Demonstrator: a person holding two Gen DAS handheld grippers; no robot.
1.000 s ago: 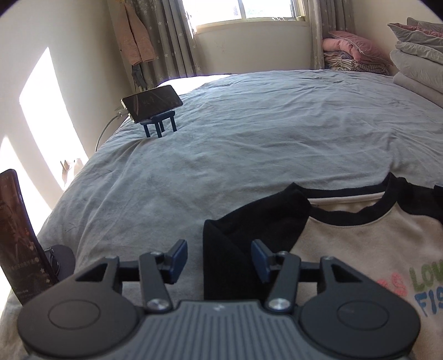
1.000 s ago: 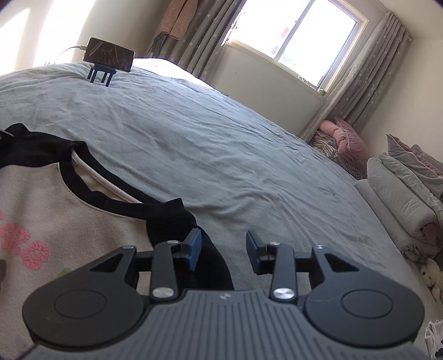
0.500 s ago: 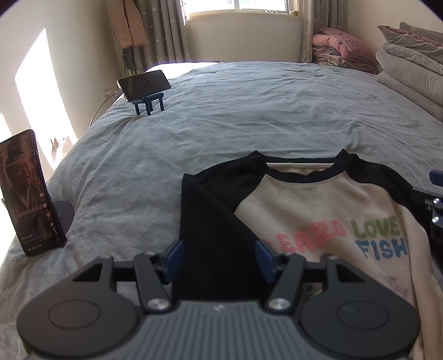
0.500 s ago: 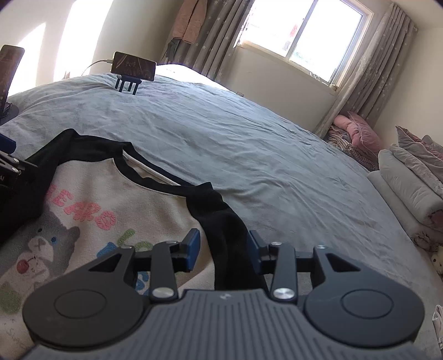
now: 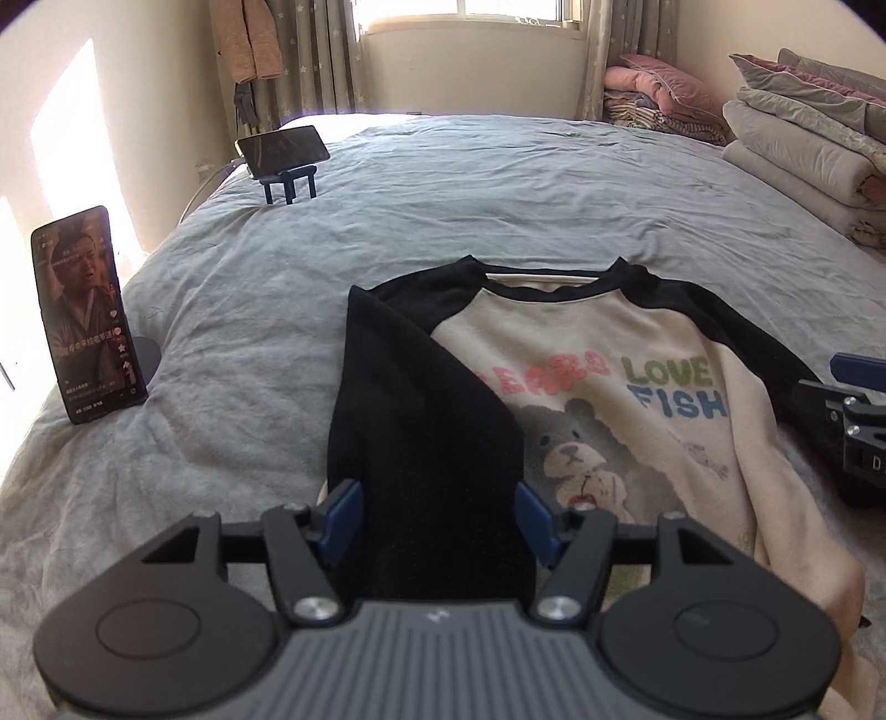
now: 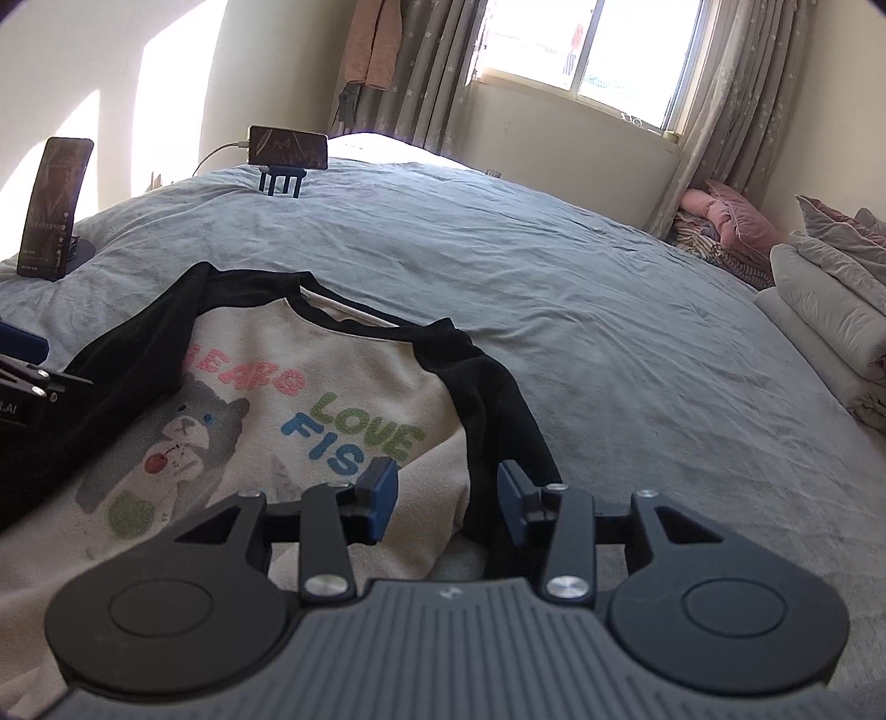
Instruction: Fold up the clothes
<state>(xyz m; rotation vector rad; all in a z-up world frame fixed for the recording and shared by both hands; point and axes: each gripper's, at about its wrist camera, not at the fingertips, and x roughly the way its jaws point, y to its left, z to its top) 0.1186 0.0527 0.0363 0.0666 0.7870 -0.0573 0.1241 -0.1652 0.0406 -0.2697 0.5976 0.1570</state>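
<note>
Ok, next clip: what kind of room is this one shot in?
A home bedroom, most likely. The sweatshirt lies on a wide bed covered by a grey sheet, folded quilts are stacked along its side, and a curtained window sits behind it.

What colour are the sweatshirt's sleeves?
Black; the sweatshirt body is cream. Clearest in the left wrist view.

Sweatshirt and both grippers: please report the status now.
Left gripper open, right gripper open, holding nothing. Sweatshirt flat on bed, left sleeve folded in. Nothing in the way.
</note>
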